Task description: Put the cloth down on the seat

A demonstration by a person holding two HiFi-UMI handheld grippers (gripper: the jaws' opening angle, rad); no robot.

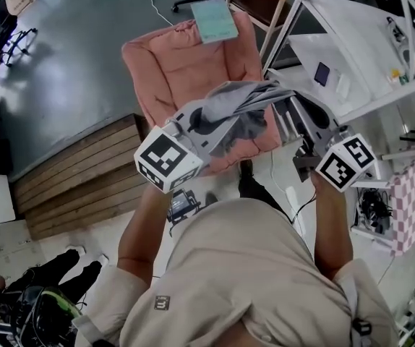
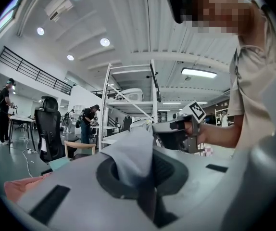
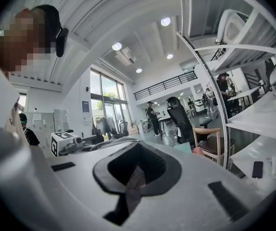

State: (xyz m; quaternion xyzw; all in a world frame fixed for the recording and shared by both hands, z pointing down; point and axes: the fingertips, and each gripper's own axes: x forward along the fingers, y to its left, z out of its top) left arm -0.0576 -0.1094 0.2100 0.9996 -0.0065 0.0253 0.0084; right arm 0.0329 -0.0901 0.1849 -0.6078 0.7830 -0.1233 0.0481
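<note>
A grey cloth (image 1: 240,107) hangs stretched between my two grippers, above a pink cushioned seat (image 1: 168,63). My left gripper (image 1: 195,123) is shut on the cloth's left end, and in the left gripper view the fabric (image 2: 131,160) rises out of the closed jaws. My right gripper (image 1: 299,116) is shut on the right end; the right gripper view shows only a narrow strip of cloth (image 3: 134,181) pinched between its jaws. The cloth's middle sags in folds over the seat's near right corner, without clearly touching it. Each gripper view shows the other gripper across the cloth.
A teal pad (image 1: 215,20) lies at the seat's far edge. A wooden chair (image 1: 262,2) and a white shelving rack (image 1: 352,45) stand to the right. A wooden platform (image 1: 77,172) lies to the left. A pink checkered cloth (image 1: 413,194) hangs at far right.
</note>
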